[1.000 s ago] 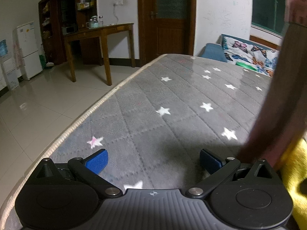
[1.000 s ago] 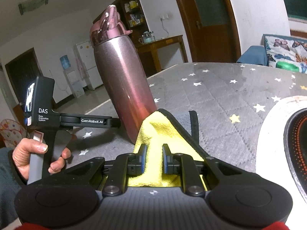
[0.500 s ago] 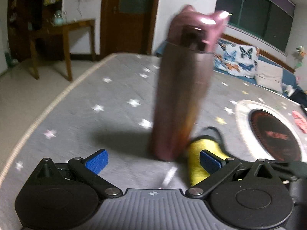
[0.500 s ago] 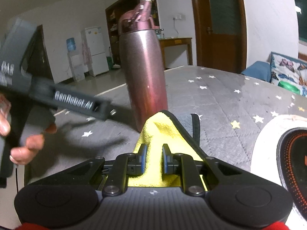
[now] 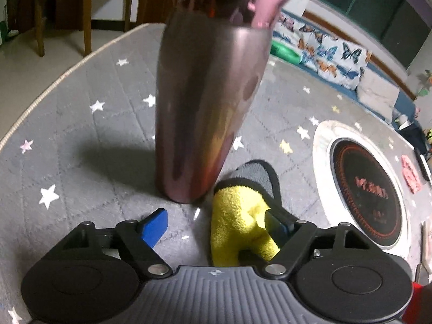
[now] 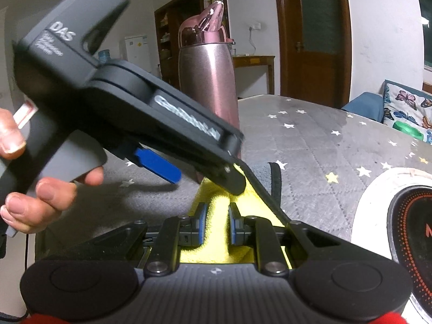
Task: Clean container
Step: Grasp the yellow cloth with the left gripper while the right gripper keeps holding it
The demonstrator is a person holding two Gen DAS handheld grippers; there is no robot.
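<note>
A tall pink metal bottle [image 5: 208, 108] with a flip lid stands upright on the grey star-patterned table cover [image 5: 81, 140]. A yellow cloth [image 5: 235, 216] with a grey back lies at its base on the right. My left gripper [image 5: 216, 226] is open just in front of the bottle, and the cloth sits against its right finger. In the right wrist view the bottle [image 6: 209, 81] rises behind the left gripper [image 6: 199, 175], which a hand [image 6: 40, 197] holds. My right gripper [image 6: 218, 224] is shut on the yellow cloth [image 6: 212, 191].
A round black cooktop [image 5: 364, 189] in a white ring is set into the table to the right. The table's rounded edge [image 5: 40, 100] runs along the left. A butterfly-print cushion [image 5: 324, 51] and a green object [image 5: 286, 51] lie beyond the far edge.
My left gripper has swung right and come close to the bottle's base, its right finger now at the cloth. The right gripper stays shut on the cloth in the same place.
</note>
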